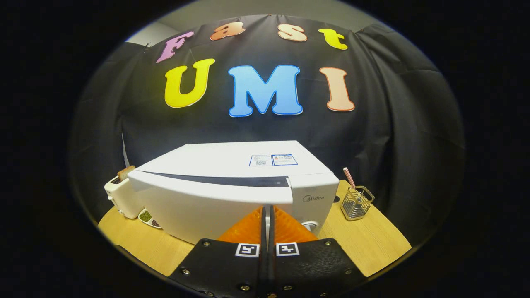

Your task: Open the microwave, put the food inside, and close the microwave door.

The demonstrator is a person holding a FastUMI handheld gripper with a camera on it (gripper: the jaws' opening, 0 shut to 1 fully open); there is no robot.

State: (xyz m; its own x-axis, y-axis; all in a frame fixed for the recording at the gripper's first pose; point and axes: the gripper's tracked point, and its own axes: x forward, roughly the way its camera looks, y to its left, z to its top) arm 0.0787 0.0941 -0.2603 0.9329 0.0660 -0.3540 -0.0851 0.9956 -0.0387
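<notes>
While microwave point(232, 186) door closed, hand-held gripper point(267, 213) fingers together

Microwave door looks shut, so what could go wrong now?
The hand-held gripper is shut with its tips at the microwave door's right edge, holding nothing; pushing might slide the microwave toward the toaster and dish. Swinging right could tip the wire holder.
</notes>
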